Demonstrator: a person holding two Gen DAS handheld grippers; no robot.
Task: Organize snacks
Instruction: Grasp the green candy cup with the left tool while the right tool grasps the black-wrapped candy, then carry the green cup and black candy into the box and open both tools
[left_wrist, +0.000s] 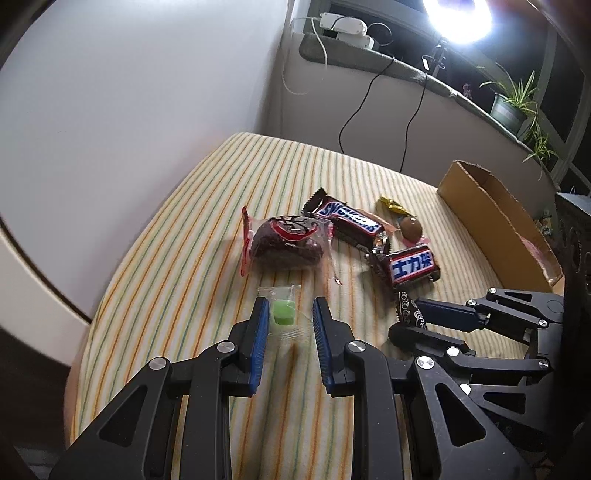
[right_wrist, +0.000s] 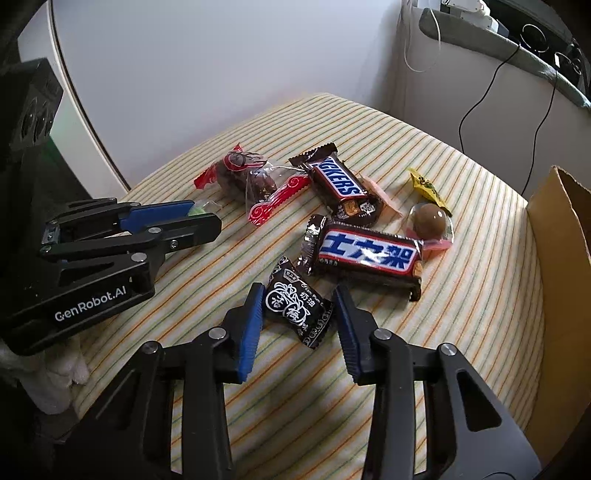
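On our left, the left hand-held gripper (left_wrist: 287, 310) had closed on the small clear-wrapped green candy (left_wrist: 282, 313), low over the striped bed cover (left_wrist: 192, 229), with the red-wrapped dates (left_wrist: 282, 242) just beyond its tips. Further right, the right hand-held gripper (right_wrist: 299, 306) sat with its blue pads drawn in on either side of the black plum candy (right_wrist: 297, 306), whose long axis ran diagonally between them toward the two Snickers bars (right_wrist: 365, 254); we could not tell whether the pads already pressed the wrapper. The open cardboard box (right_wrist: 561, 266) stood at the far right, nearer the right hand, so we judged the carry would go rightward.
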